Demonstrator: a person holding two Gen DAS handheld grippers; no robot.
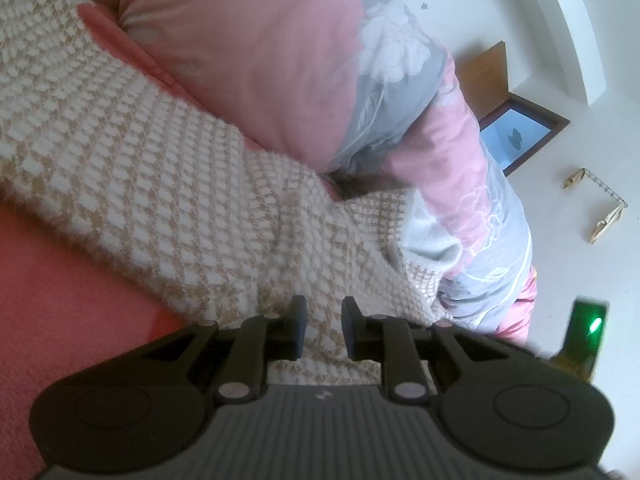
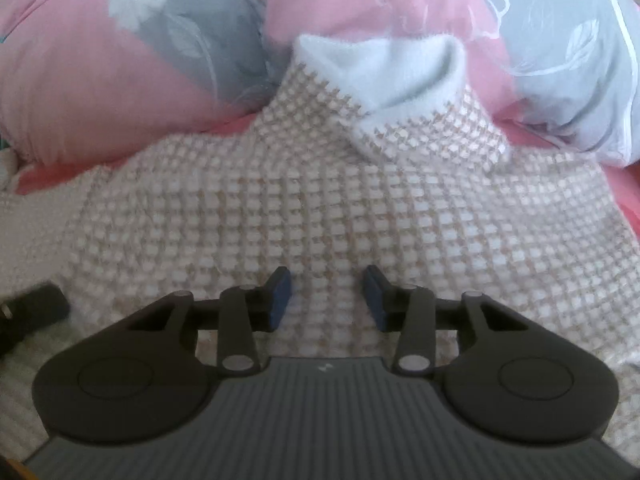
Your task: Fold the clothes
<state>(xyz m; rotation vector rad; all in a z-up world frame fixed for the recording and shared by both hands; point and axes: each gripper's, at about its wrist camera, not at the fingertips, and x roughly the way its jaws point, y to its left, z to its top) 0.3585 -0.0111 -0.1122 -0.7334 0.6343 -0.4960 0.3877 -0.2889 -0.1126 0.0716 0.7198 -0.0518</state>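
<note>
- Inspecting both wrist views, we found the sweater (image 2: pixel 320 208), a beige-and-white checked knit with a white turtleneck collar (image 2: pixel 380 76), spread flat on the pink bedsheet (image 1: pixel 60 300), its collar toward twelve o'clock and touching the floral duvet (image 2: pixel 120 80).
- We noted the right gripper (image 2: pixel 327 294) hovering over the sweater body with its jaws spread; the blue pads (image 2: pixel 280 294) stood clear of the knit and gripped nothing.
- We noted the left gripper (image 1: pixel 323 326) with its jaws only narrowly apart above a raised fold of the knit; we could not tell whether cloth was pinched between them.
- We judged the main risk to be a shallow bite: the fuzzy, loose knit could let the pads take only the top layer, so a lift would drag the sweater askew.
- We judged a second risk at twelve o'clock: the duvet crowded the collar, and a fold made toward it could snag or ride up on the bedding.
- We judged that uneven pulls by the two hands would skew the fold line.
- We found no containers in either view; nothing was held in one.
</note>
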